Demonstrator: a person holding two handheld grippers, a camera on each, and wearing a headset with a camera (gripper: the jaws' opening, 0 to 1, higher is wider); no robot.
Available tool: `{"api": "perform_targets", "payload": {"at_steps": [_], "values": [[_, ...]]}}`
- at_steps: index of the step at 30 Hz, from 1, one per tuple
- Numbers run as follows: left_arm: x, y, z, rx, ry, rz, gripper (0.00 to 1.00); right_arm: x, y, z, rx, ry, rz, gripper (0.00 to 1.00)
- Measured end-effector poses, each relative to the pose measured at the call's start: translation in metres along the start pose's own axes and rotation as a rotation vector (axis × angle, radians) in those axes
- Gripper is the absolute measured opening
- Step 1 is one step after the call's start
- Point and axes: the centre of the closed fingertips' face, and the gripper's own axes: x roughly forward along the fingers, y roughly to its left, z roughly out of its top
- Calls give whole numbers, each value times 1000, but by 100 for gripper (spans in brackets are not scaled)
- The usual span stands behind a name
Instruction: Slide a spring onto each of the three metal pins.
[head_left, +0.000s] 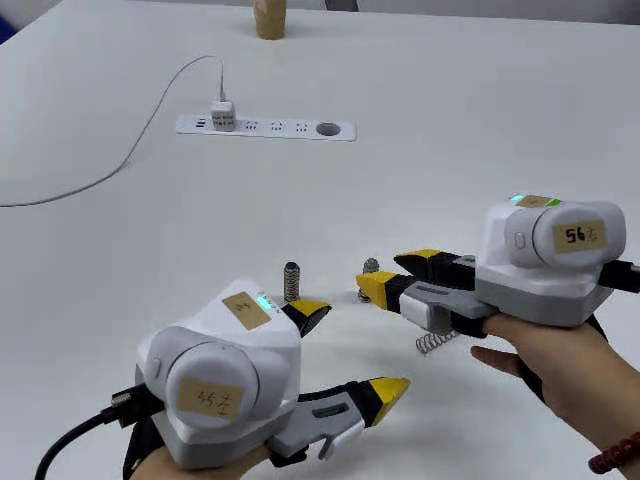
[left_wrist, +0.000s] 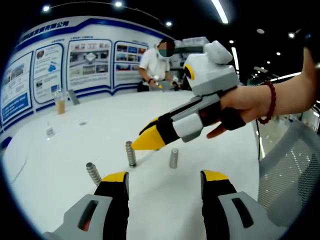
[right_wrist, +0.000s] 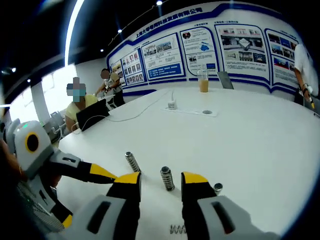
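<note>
The loose spring (right_wrist: 177, 229) lies flat on the tabletop (right_wrist: 250, 140) under the right tongs (right_wrist: 161, 177), behind their tips, axis crosswise; bare pin (right_wrist: 218, 188) beside their right tip; they stand half-parted, left tongs (left_wrist: 165, 175) wide, both empty

Low opposed gripper views, pins (left_wrist: 173, 157) between
</note>
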Motion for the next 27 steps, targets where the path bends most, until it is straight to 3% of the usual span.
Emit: {"api": "perform_targets", "payload": {"at_steps": [13,20,27], "values": [[5,-4,5,25,4,-10,58,-36,-16,5,-17,-5,-32,40],[18,-6,9,44,13,-15,55,-51,-27,0,-9,3,-53,41],[31,-6,6,55,41,-28,51,-62,-31,-9,2,6,-42,42]]}}
